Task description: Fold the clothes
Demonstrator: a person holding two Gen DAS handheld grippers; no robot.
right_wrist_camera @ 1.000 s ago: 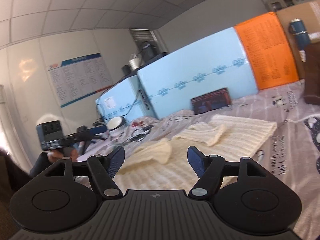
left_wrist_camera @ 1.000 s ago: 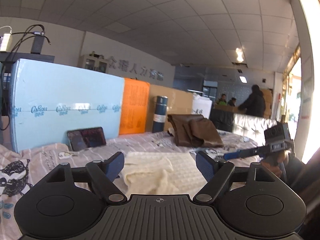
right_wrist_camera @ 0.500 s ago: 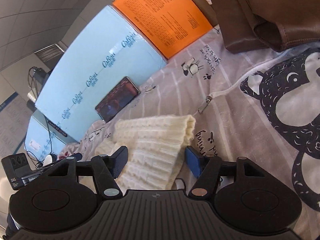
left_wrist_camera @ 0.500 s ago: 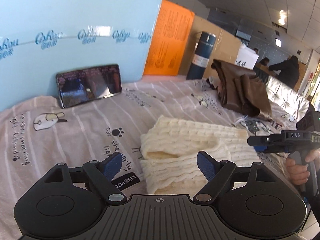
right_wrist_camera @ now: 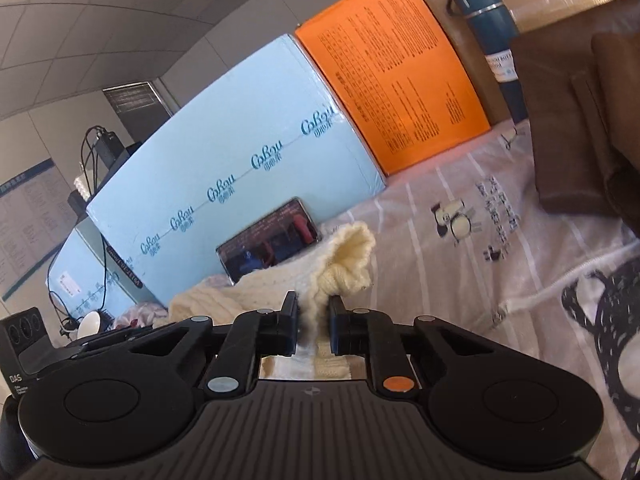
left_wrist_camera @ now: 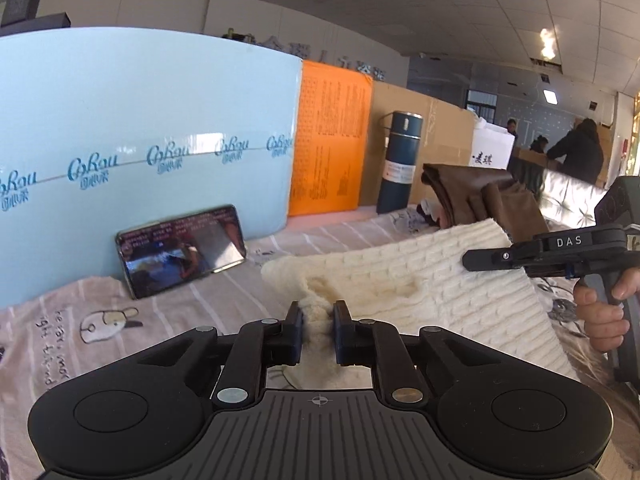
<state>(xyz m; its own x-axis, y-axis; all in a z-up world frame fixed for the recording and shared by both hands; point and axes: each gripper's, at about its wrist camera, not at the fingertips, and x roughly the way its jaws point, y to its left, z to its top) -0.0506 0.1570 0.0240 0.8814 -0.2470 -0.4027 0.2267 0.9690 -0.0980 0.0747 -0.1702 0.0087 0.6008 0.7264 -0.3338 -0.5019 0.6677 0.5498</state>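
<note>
A cream knitted sweater (left_wrist_camera: 432, 280) lies on the striped printed bedsheet (left_wrist_camera: 100, 320). My left gripper (left_wrist_camera: 318, 320) is shut on a bunched edge of the sweater and holds it up off the sheet. My right gripper (right_wrist_camera: 313, 316) is shut on another edge of the same sweater (right_wrist_camera: 344, 264), whose ribbed cuff sticks up past the fingers. The right gripper also shows in the left wrist view (left_wrist_camera: 480, 259), pinching the sweater's far right edge. The cloth hangs stretched between the two.
A phone (left_wrist_camera: 182, 250) leans against a light blue foam board (left_wrist_camera: 140, 128). An orange board (left_wrist_camera: 332, 140), a dark blue flask (left_wrist_camera: 400, 168) and a folded brown garment (left_wrist_camera: 484, 196) stand behind. People stand far back at the right.
Both grippers have gone from open above the sweater to shut on its edges. The sweater is now lifted and stretched between them.
</note>
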